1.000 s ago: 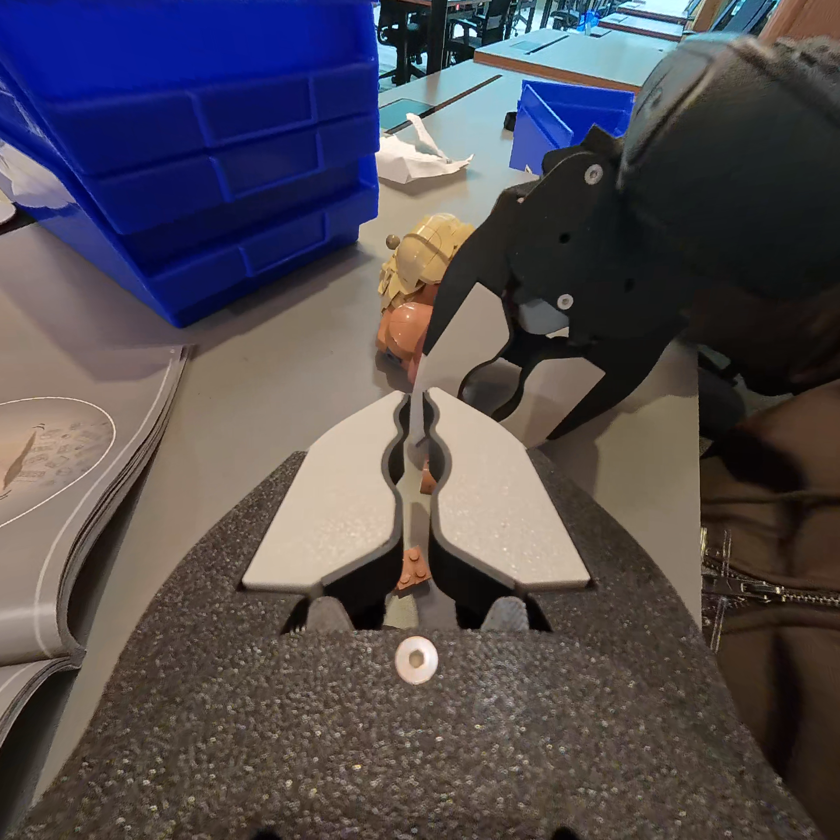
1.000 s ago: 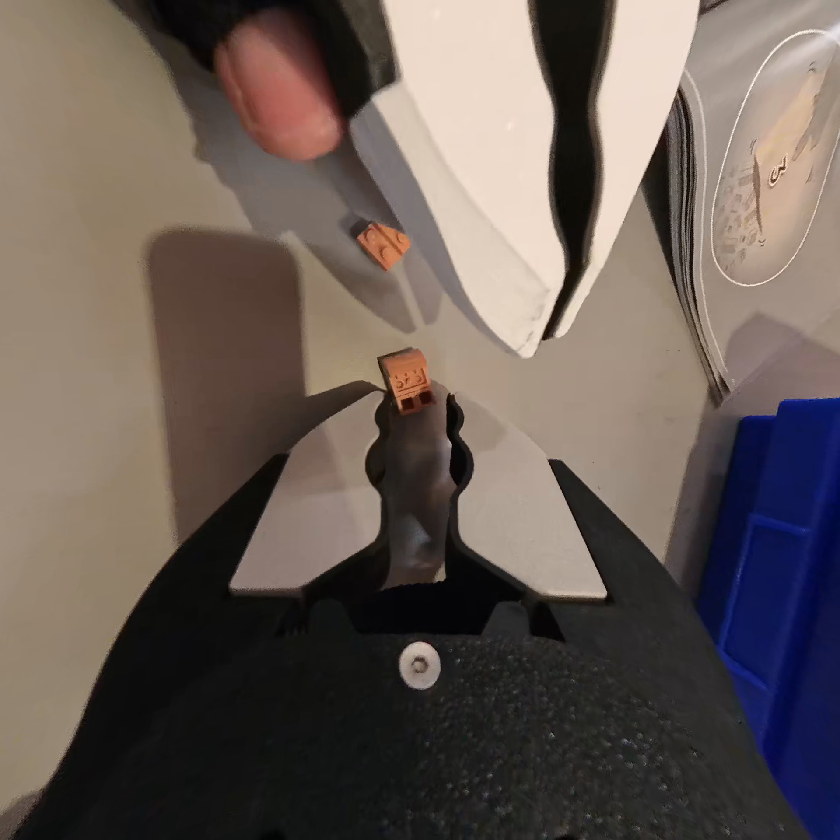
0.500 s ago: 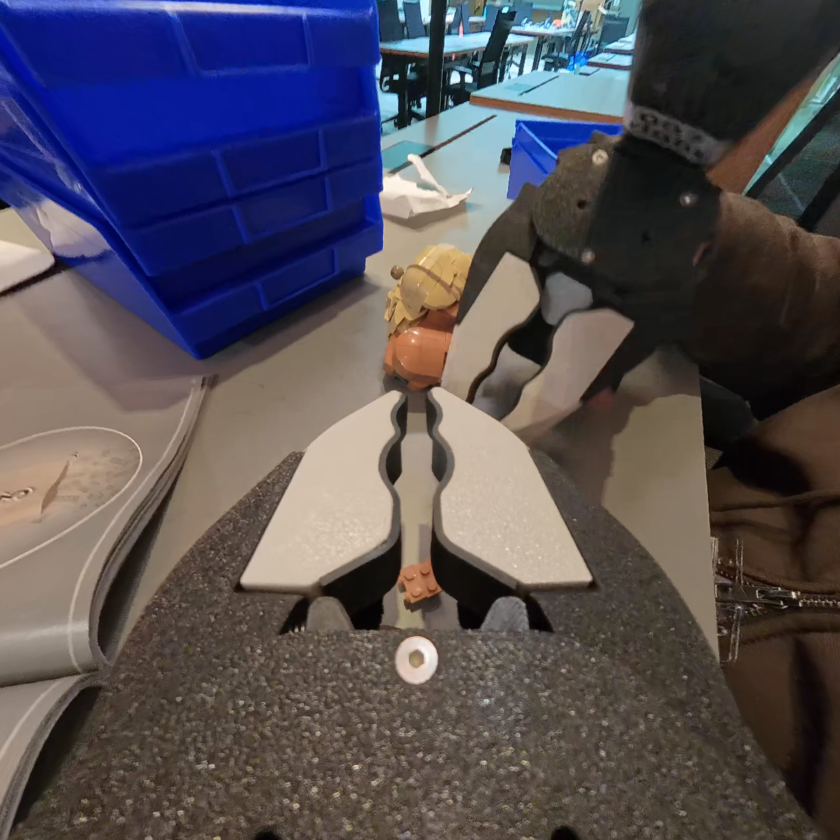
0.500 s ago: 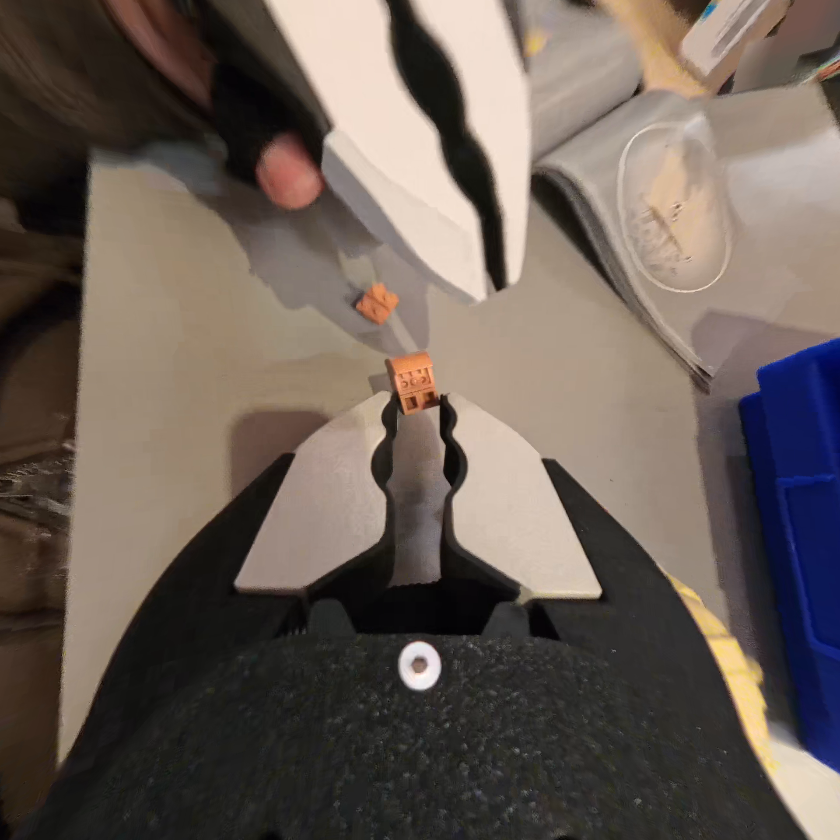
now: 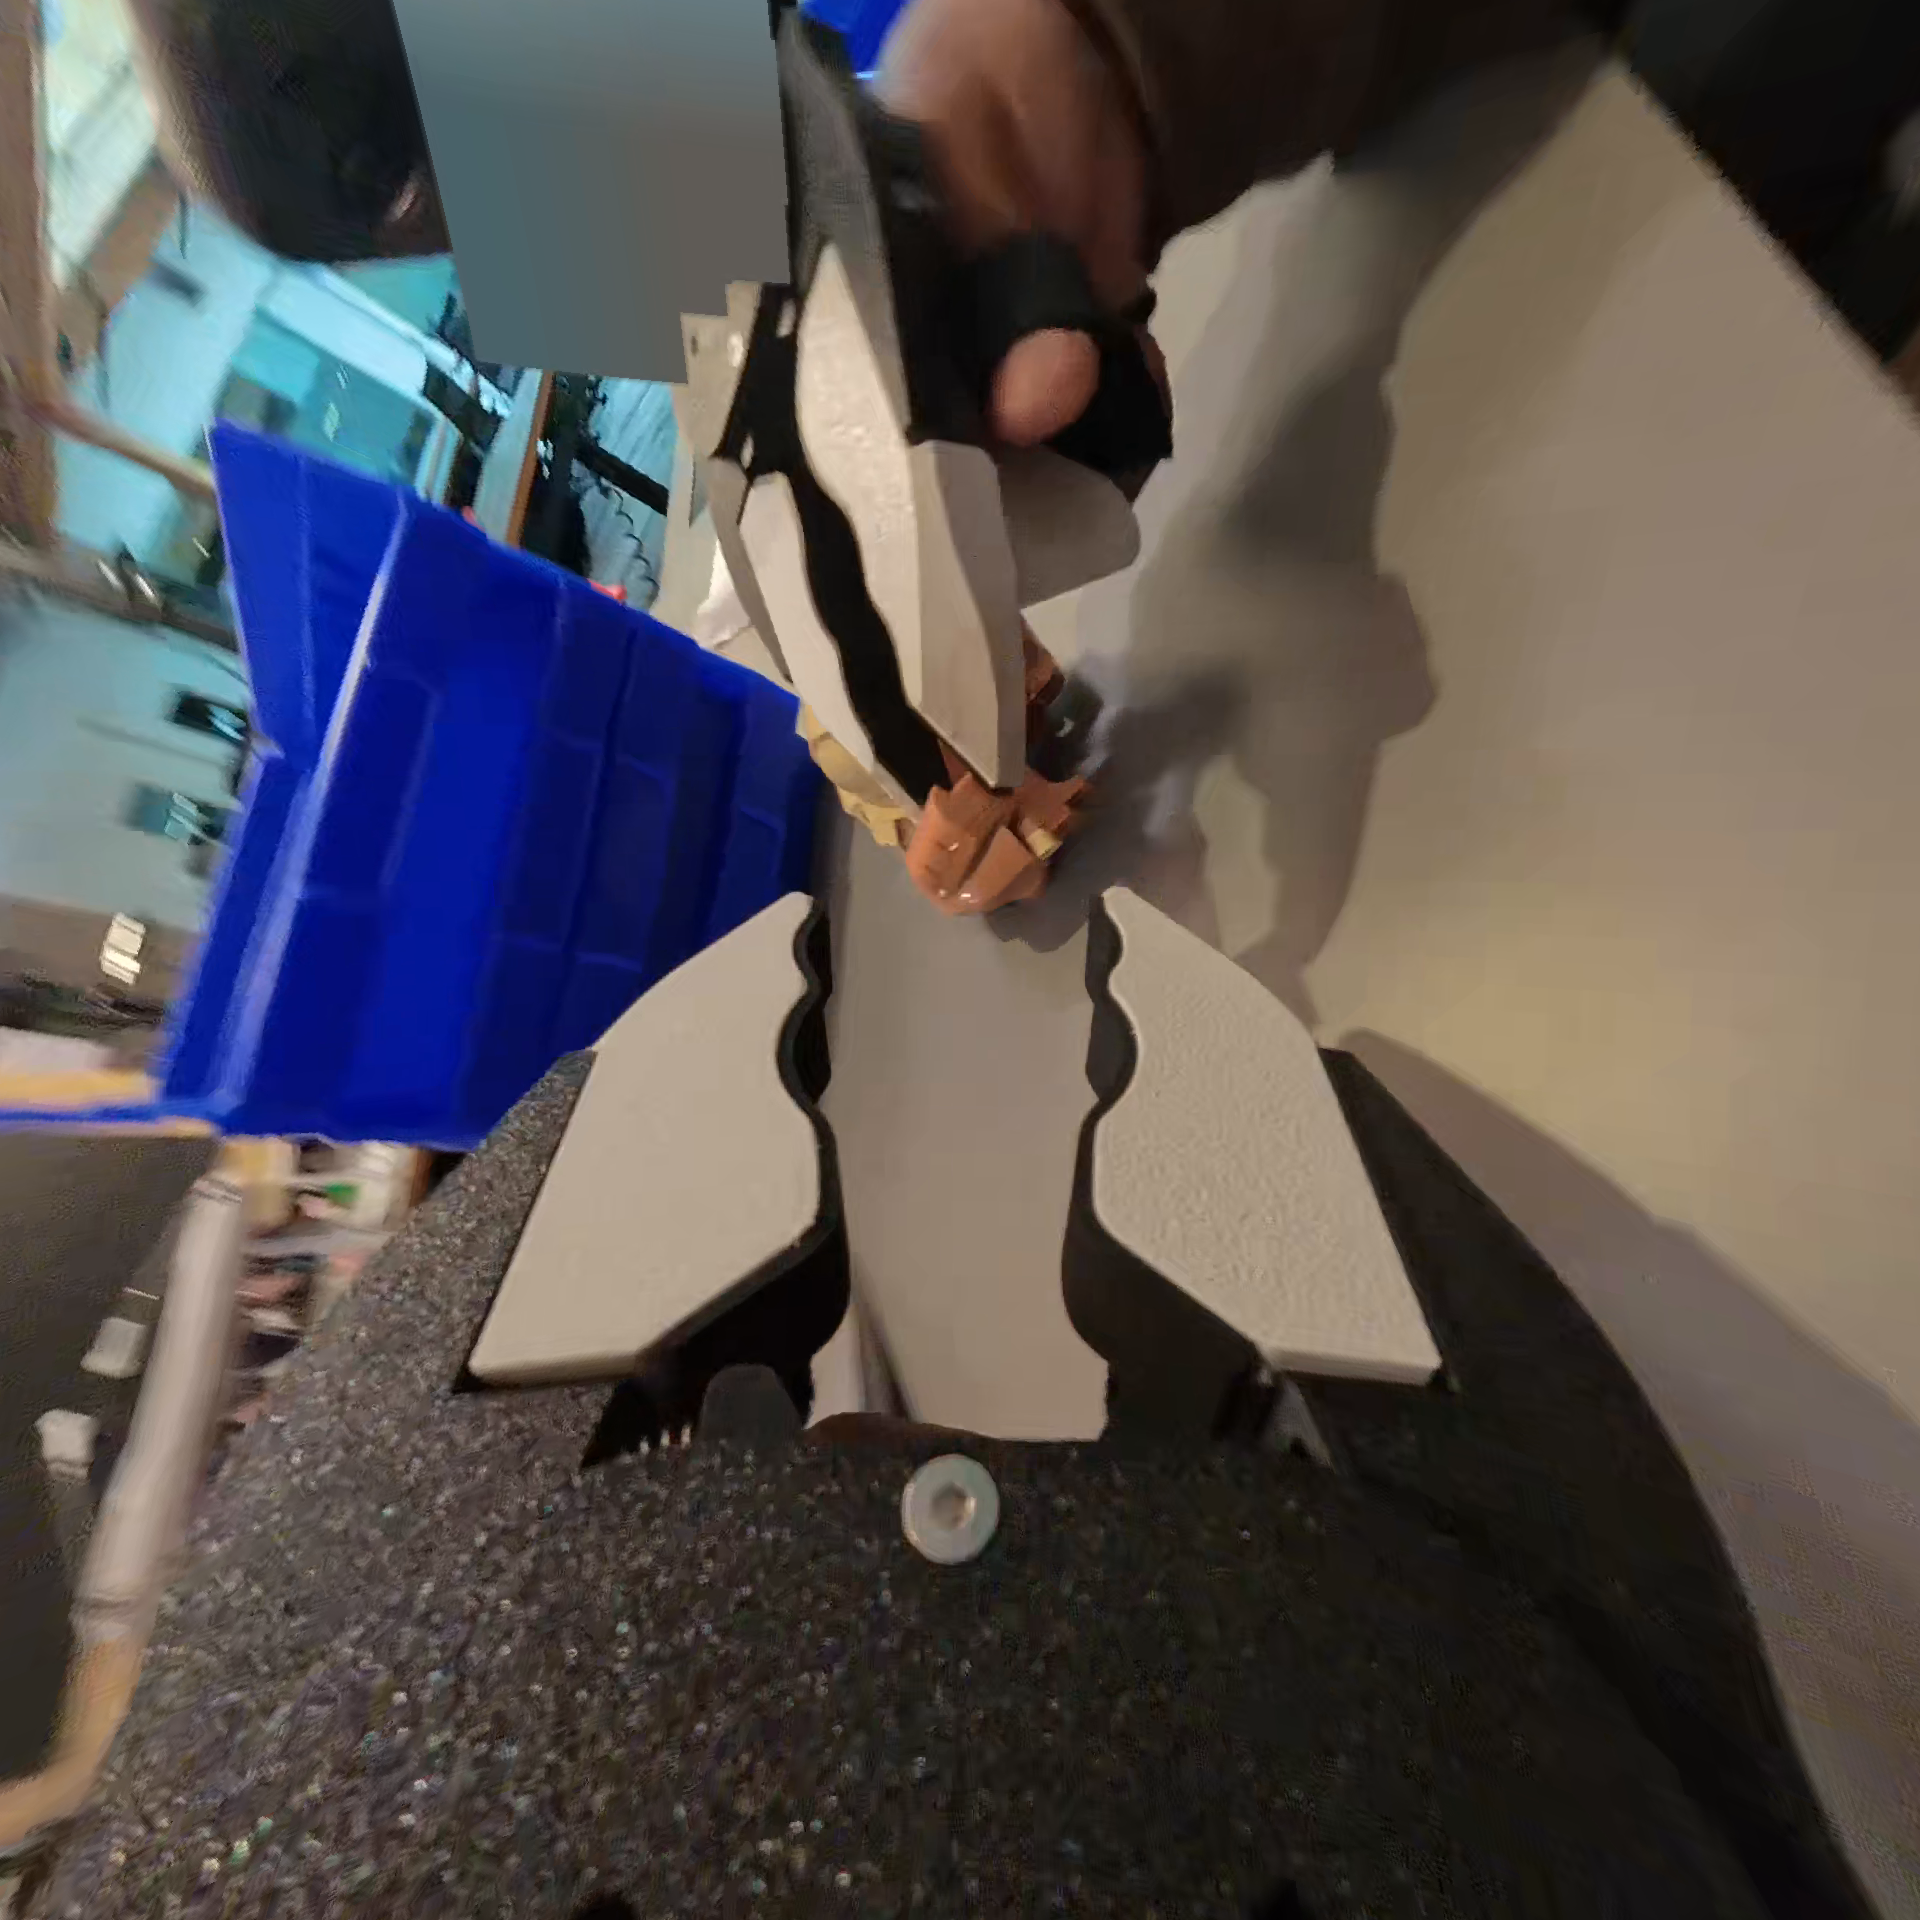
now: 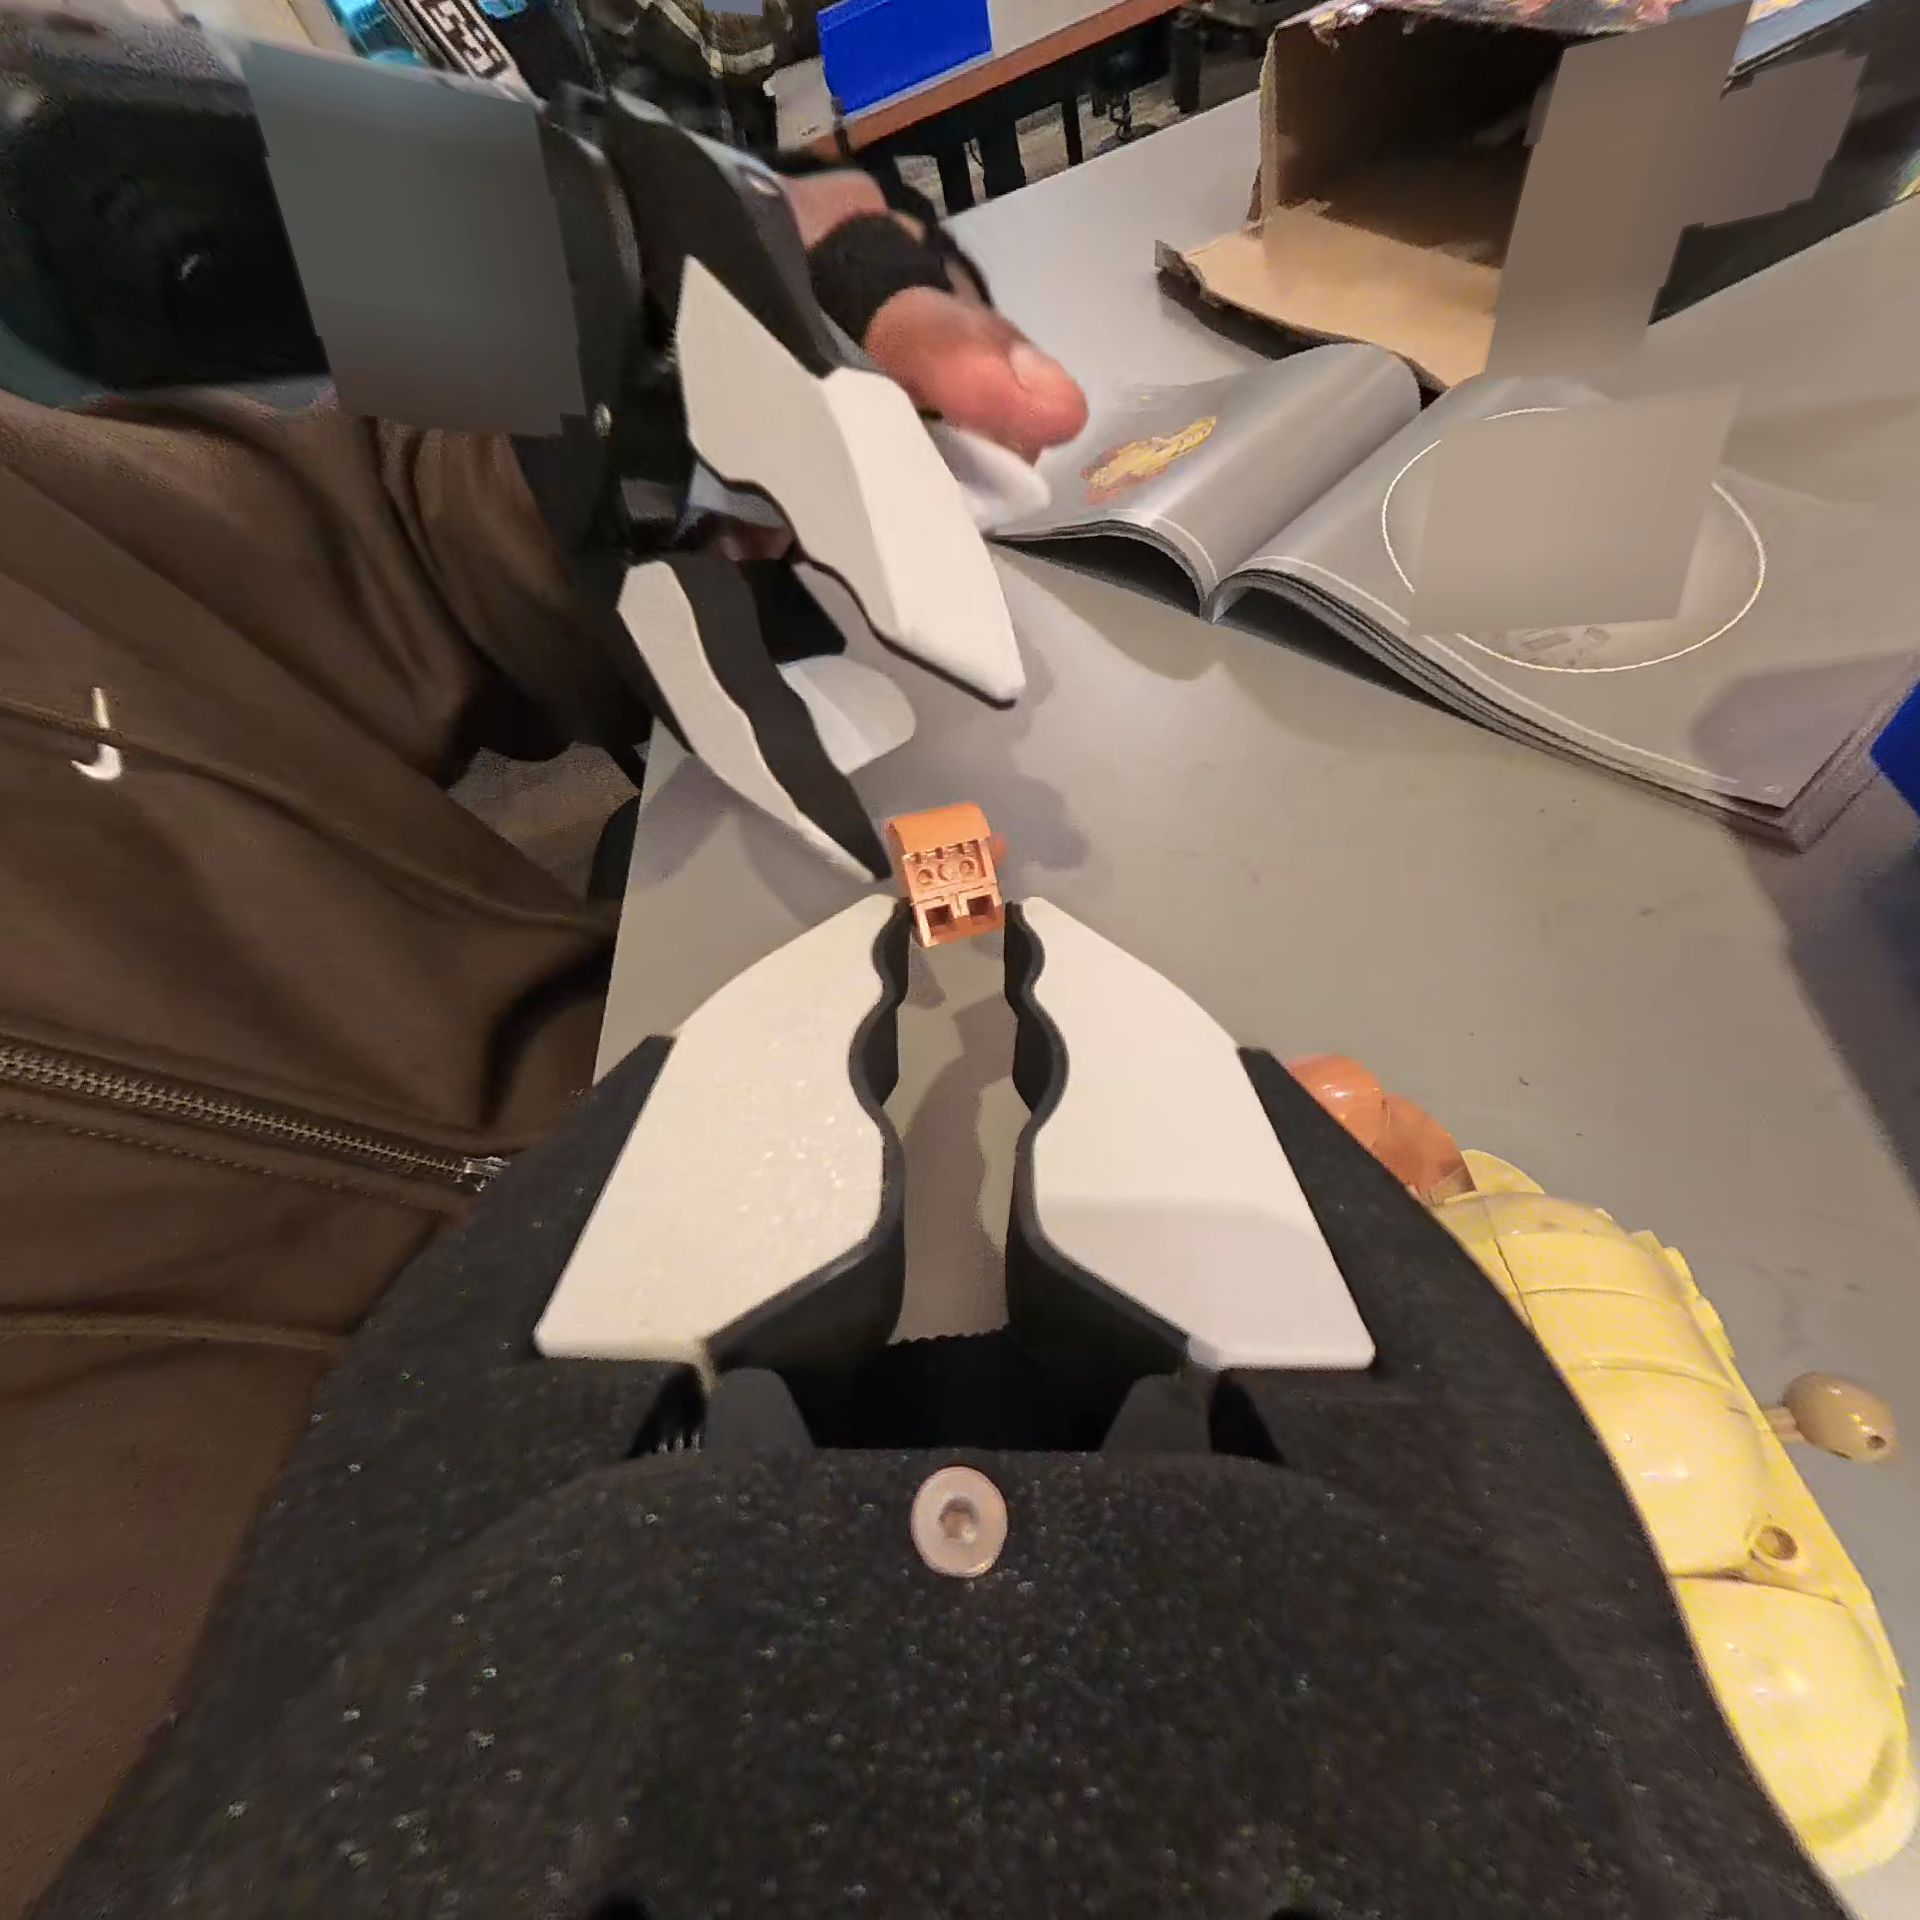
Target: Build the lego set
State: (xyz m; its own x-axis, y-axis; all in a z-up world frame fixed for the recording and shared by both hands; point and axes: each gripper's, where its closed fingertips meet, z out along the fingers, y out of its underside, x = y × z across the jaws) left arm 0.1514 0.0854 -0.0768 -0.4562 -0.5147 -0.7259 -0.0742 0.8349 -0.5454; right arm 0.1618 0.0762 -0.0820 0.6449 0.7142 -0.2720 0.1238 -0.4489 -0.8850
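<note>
My right gripper is shut on a small orange brick and holds it above the grey table. My left gripper is open and empty. In the right wrist view the left gripper comes in from the upper left, and its lower fingertip is just left of the brick. In the left wrist view the right gripper points down at me with the orange brick at its tips. The tan and orange model lies on the table to the right of my right gripper.
An open instruction booklet lies at the back right, with a torn cardboard box behind it. A blue bin stands at the left. A person in a brown jacket is close on the left, at the table edge.
My left gripper has opened and tilted sharply. My right gripper has swung round with the orange brick still in it. The small orange plate on the table is out of view.
</note>
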